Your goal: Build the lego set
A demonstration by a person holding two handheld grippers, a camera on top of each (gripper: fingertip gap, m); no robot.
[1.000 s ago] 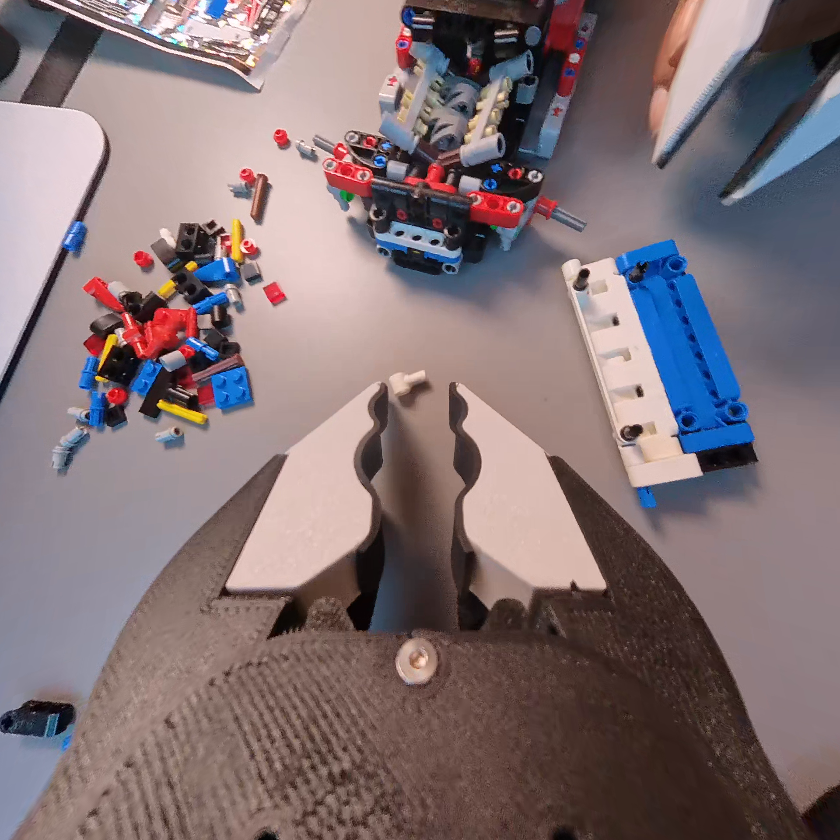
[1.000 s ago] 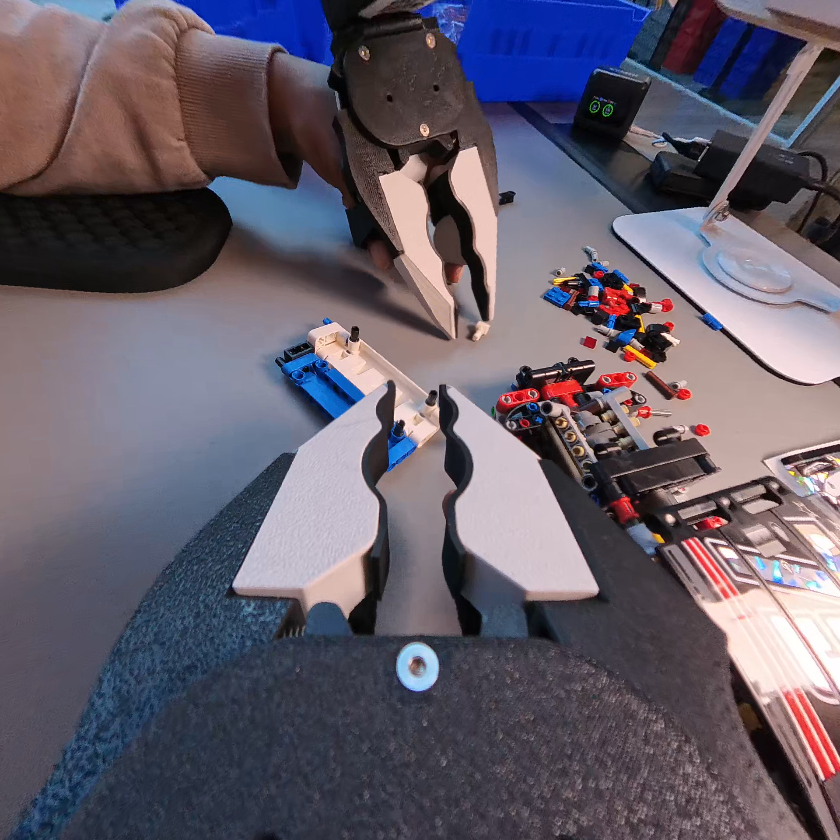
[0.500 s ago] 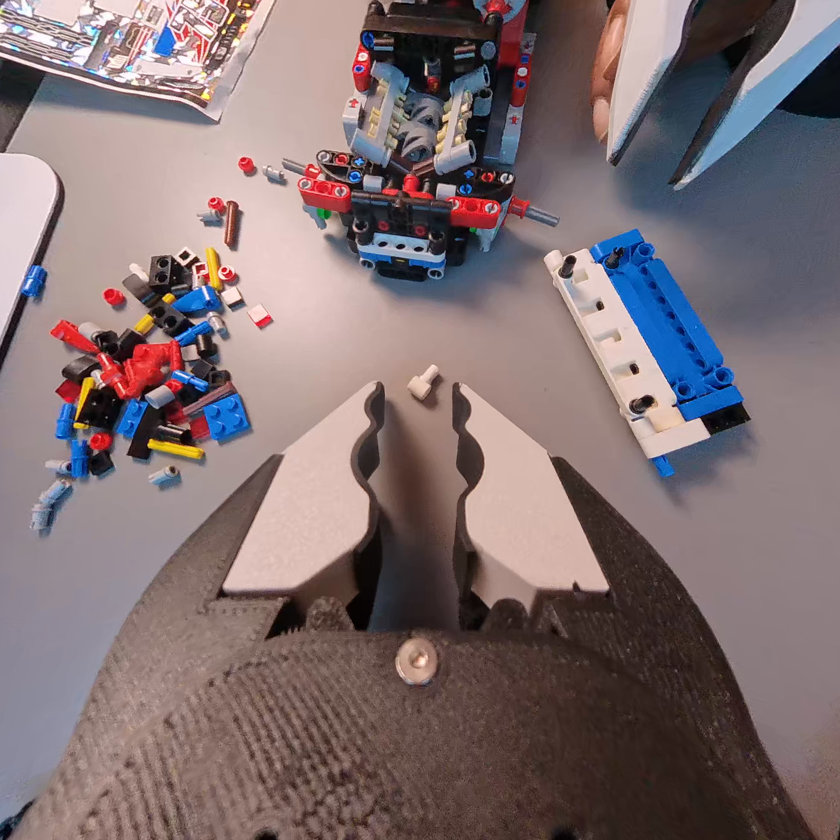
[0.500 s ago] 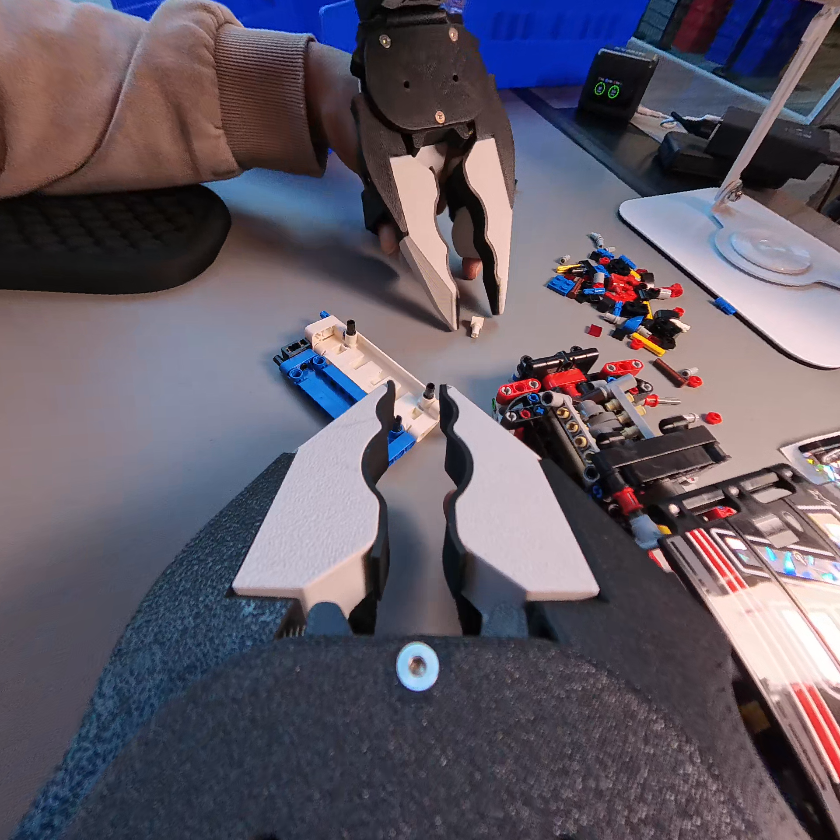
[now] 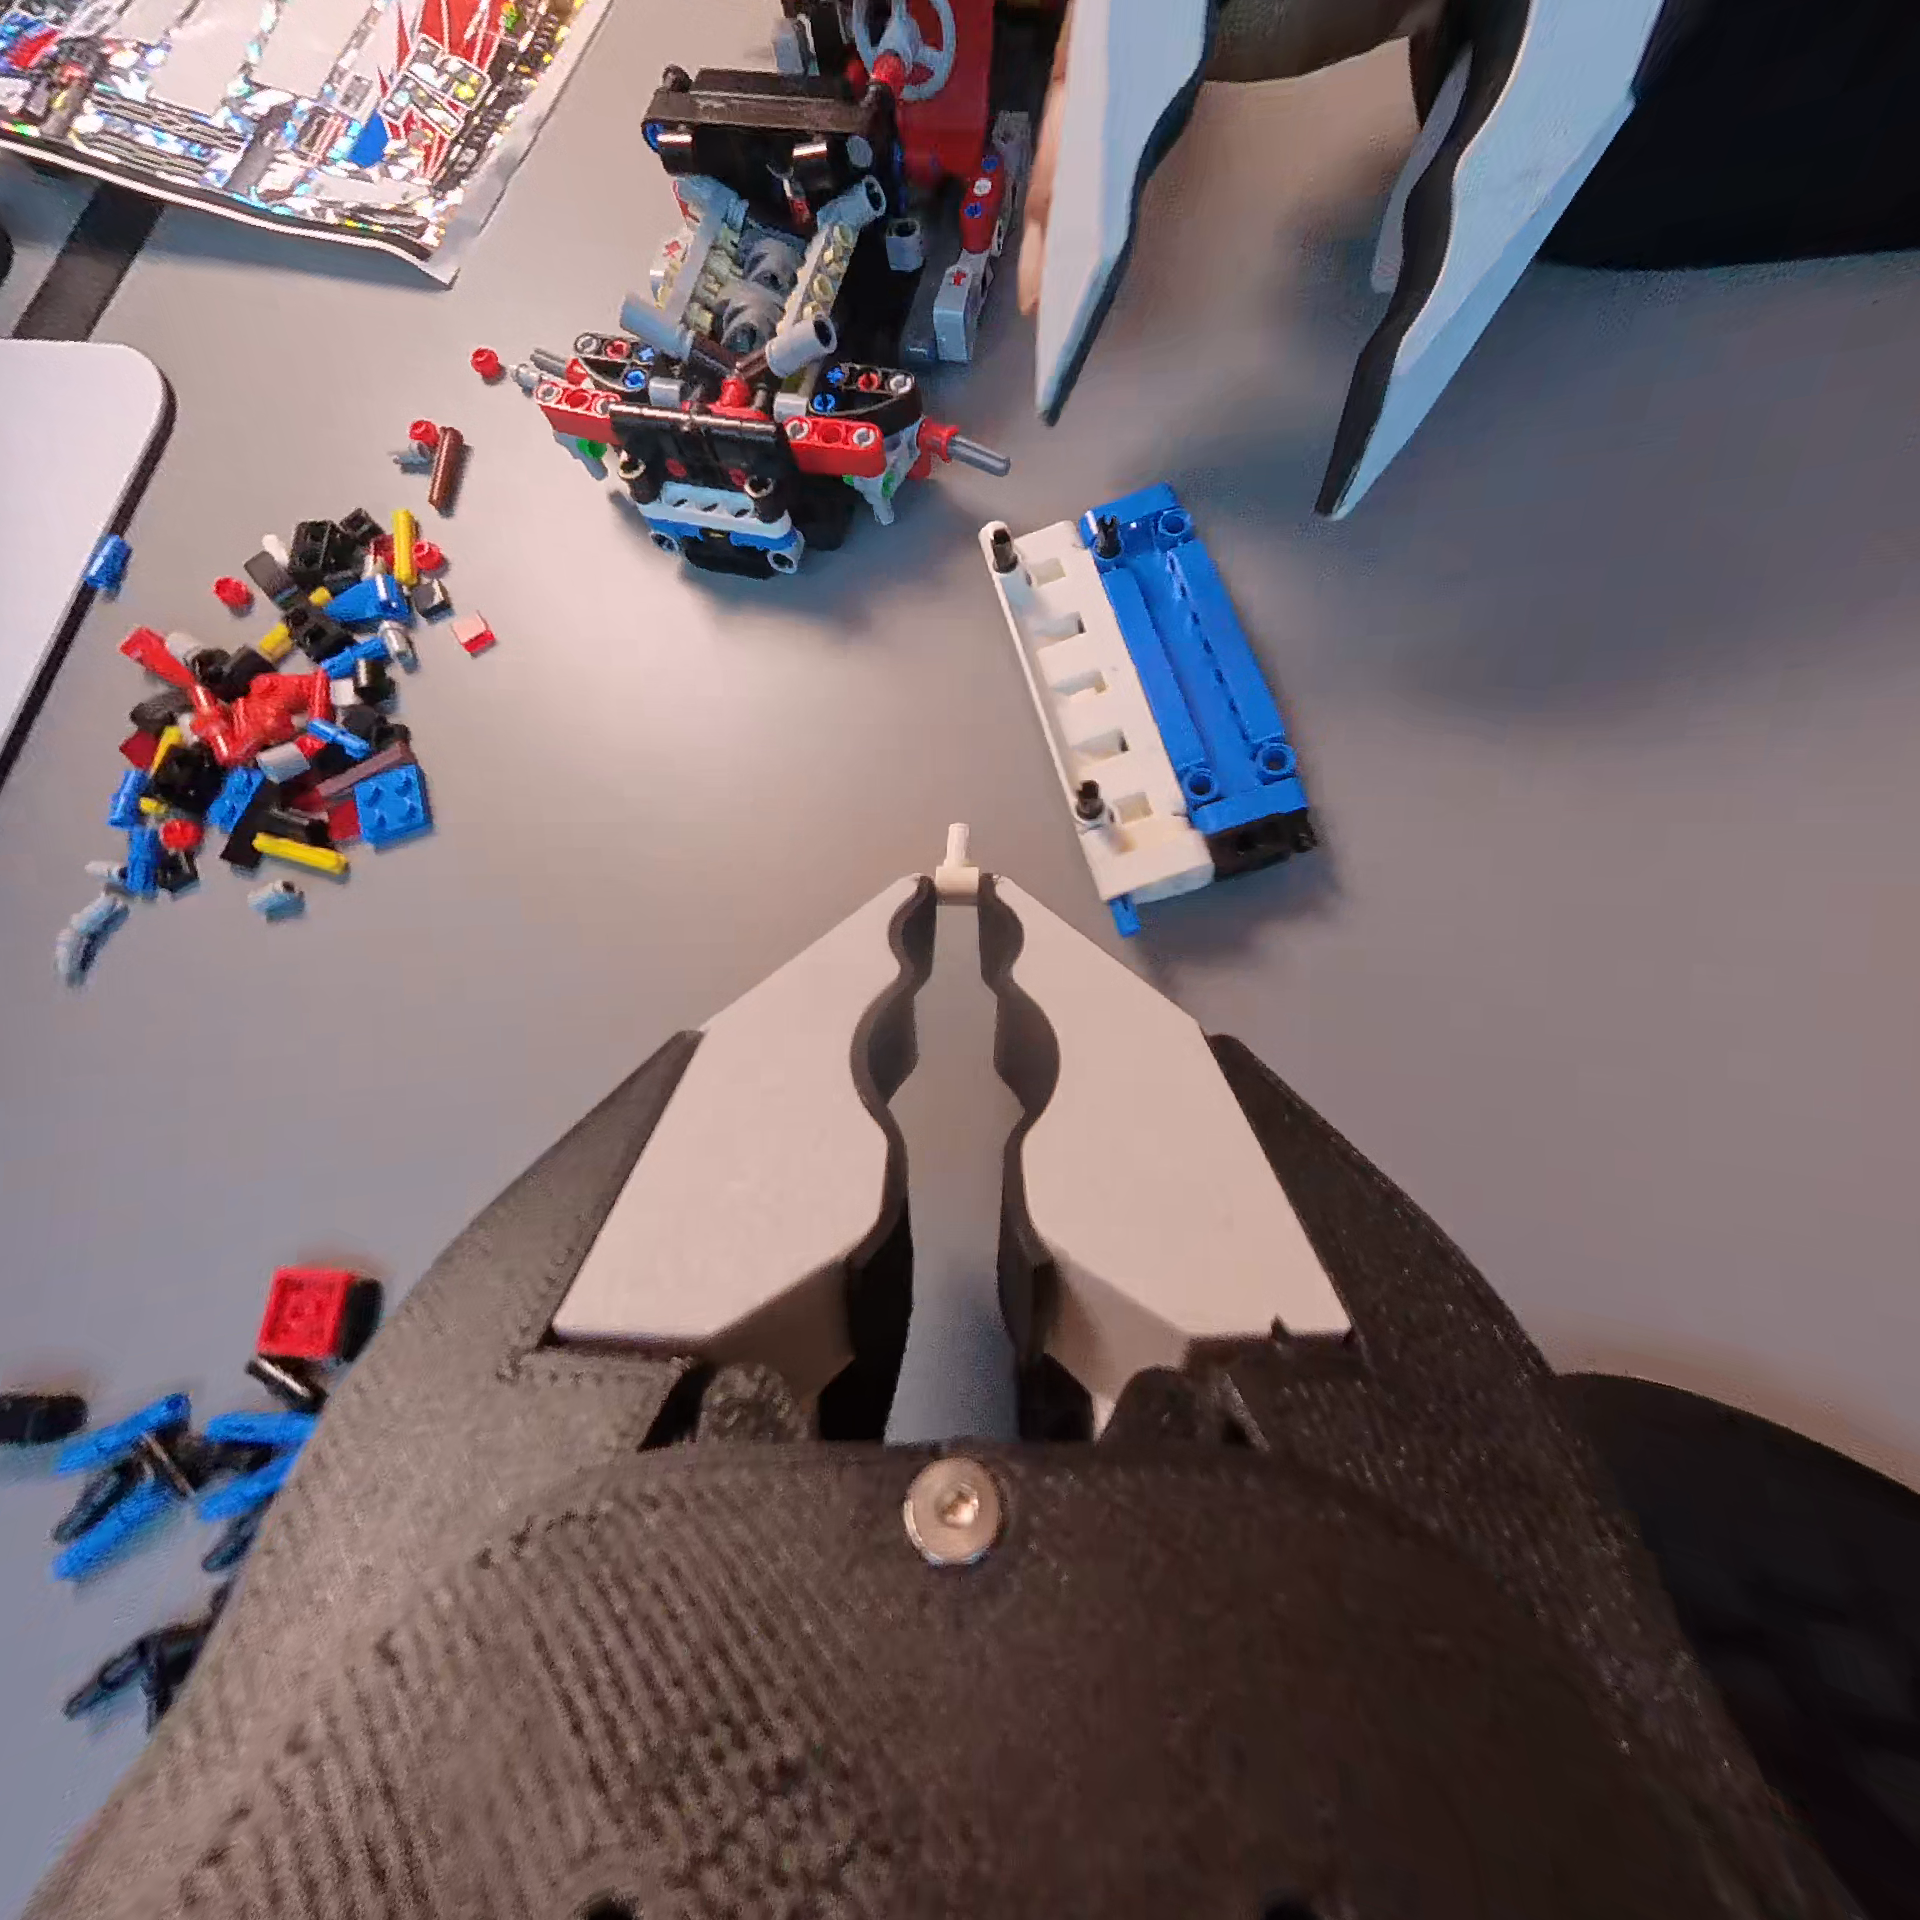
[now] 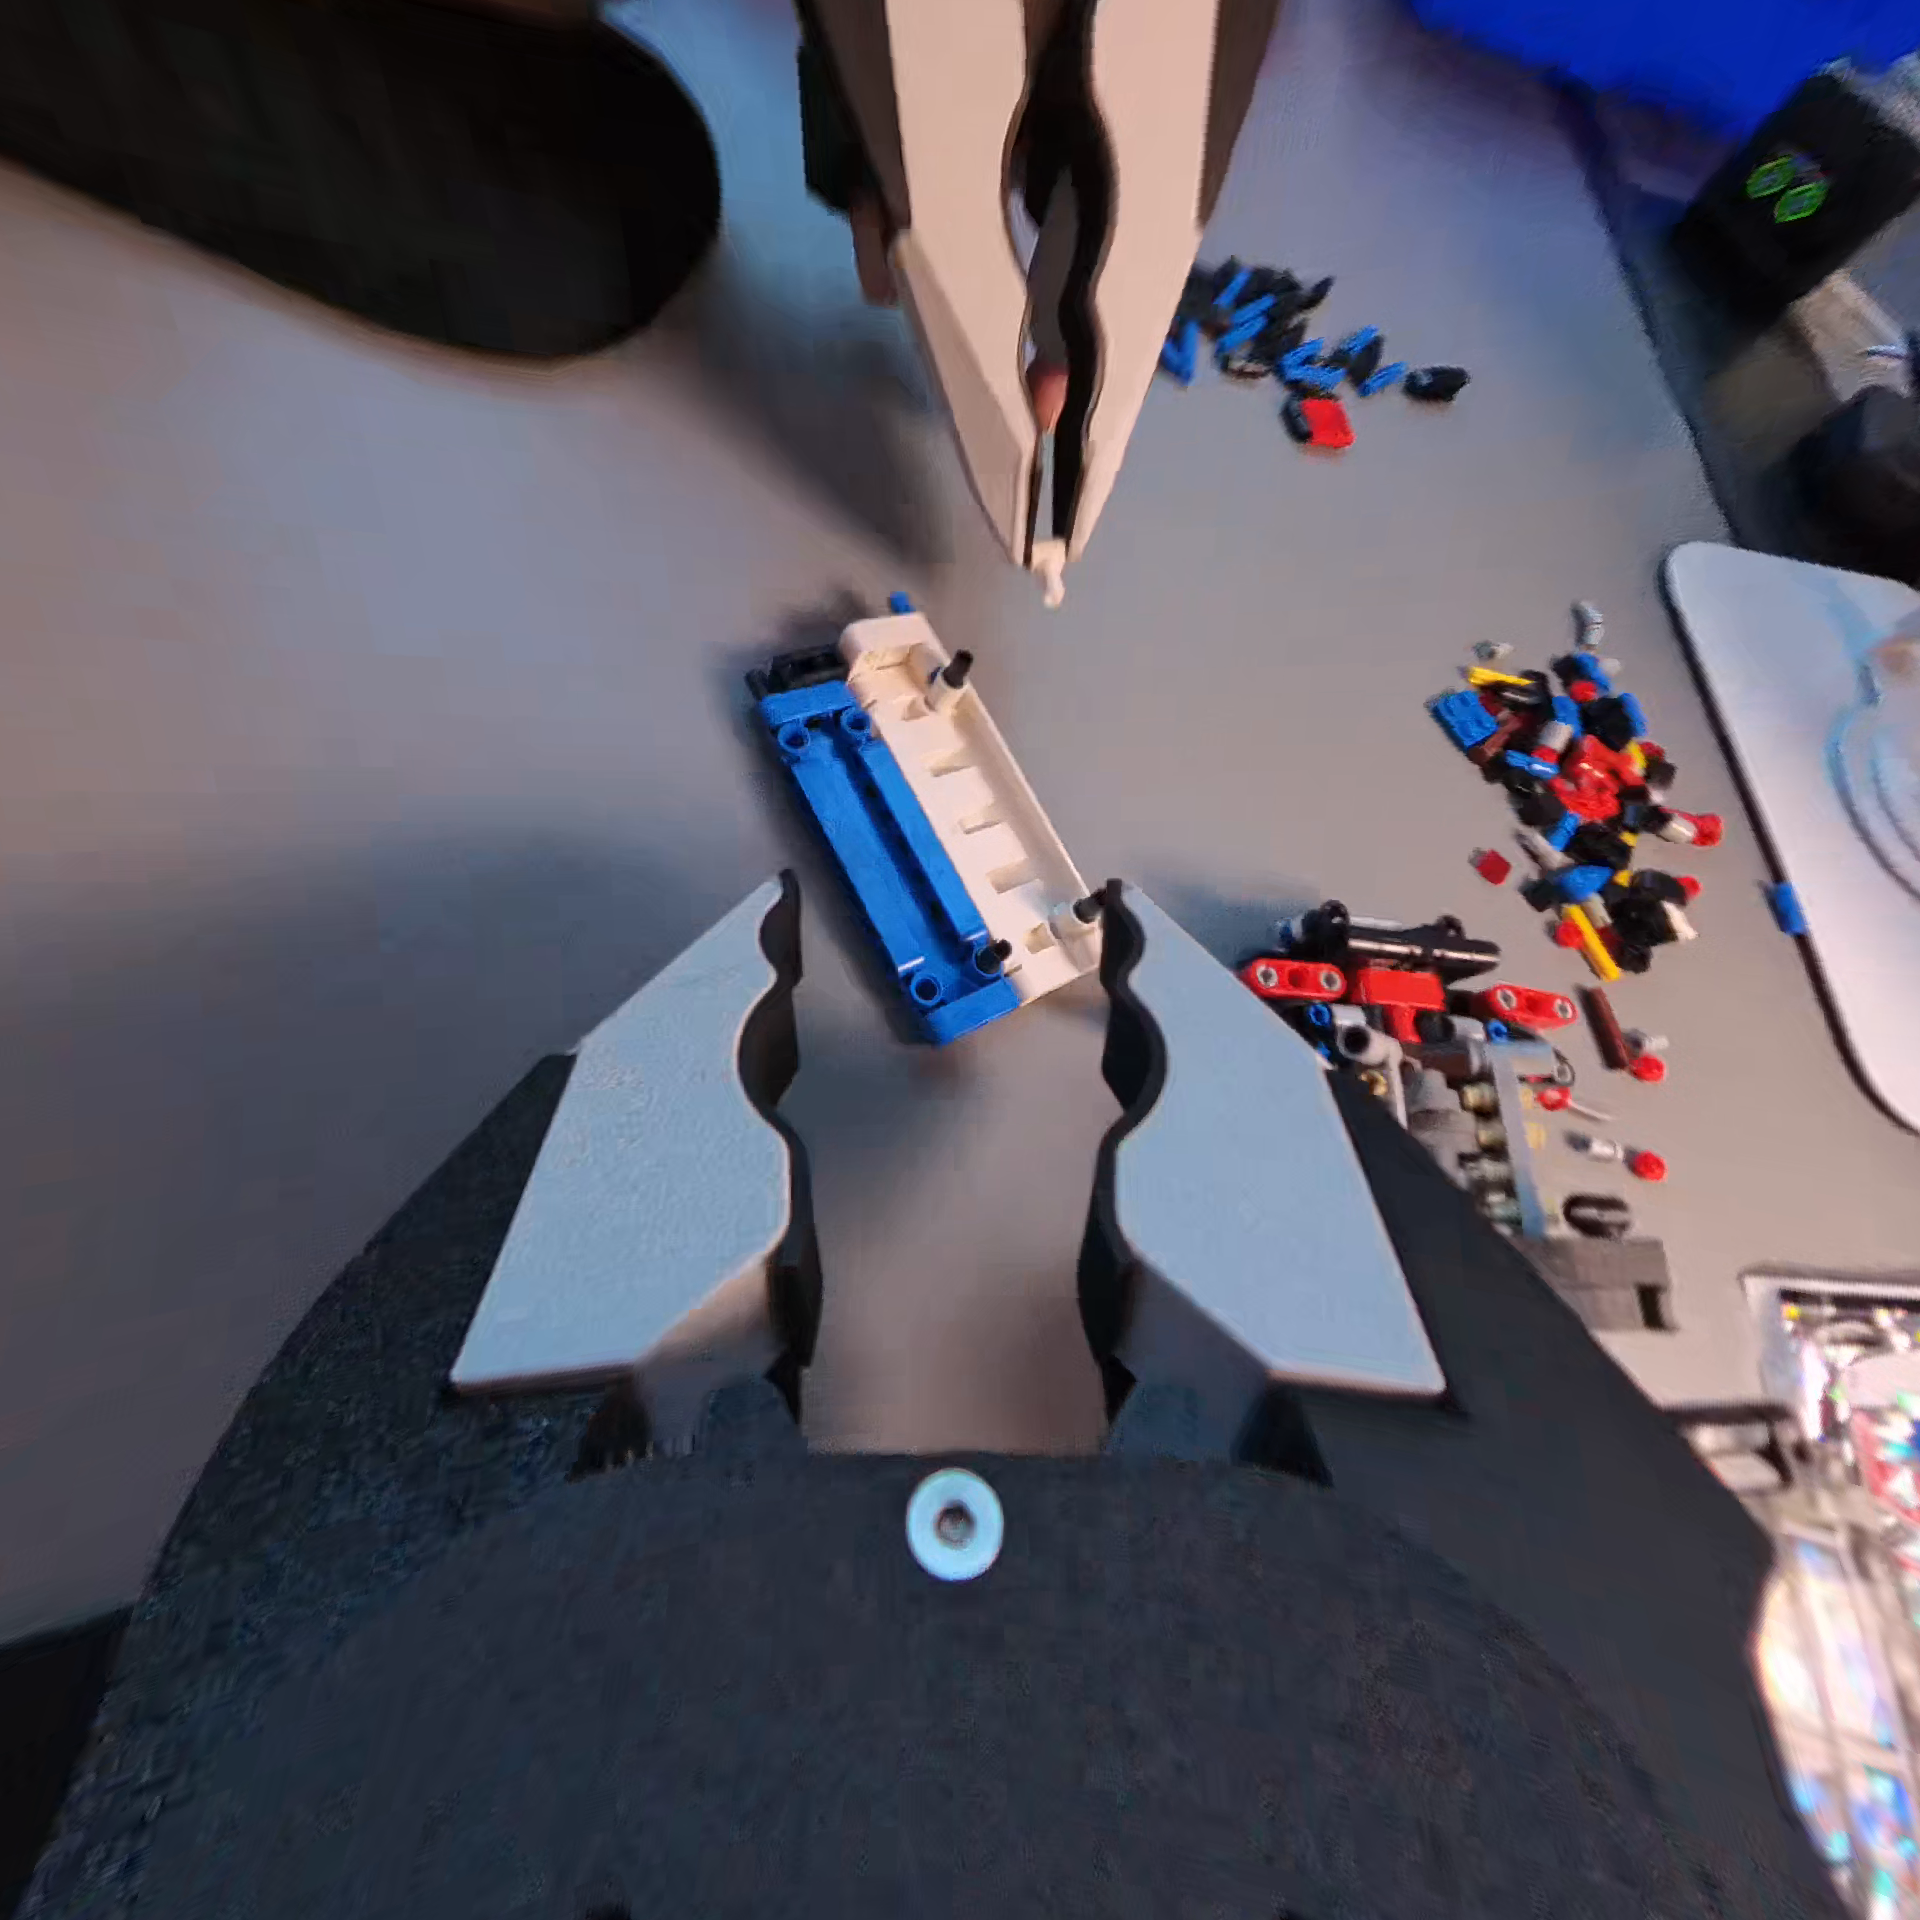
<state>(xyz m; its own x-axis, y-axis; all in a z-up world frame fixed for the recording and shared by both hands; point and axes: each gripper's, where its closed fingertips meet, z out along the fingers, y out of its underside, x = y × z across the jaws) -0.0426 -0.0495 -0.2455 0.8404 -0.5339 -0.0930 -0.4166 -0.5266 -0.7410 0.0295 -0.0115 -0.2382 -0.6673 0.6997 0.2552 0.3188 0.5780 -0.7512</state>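
Observation:
My left gripper [image 5: 956,883] is shut on a small white peg [image 5: 955,860], held at the fingertips above the table; it also shows in the right wrist view [image 6: 1049,556] with the peg [image 6: 1051,580] sticking out. A blue and white panel [image 5: 1148,707] lies flat to the right of the peg. My right gripper [image 6: 951,904] is open wide, its fingertips on either side of the near end of the panel [image 6: 920,821]. The partly built car [image 5: 764,343] stands beyond, to the left of the right gripper's fingers [image 5: 1101,208].
A pile of loose small pieces [image 5: 265,707] lies to the left. More blue and black pins and a red block [image 5: 312,1314] lie near my left gripper's body. A sticker sheet [image 5: 291,104] and a white lamp base [image 5: 62,499] are at the far left. Left tips to right tips: about 9 cm.
My left gripper has closed on the white peg and lifted it. My right gripper has opened wide and moved over the blue and white panel.

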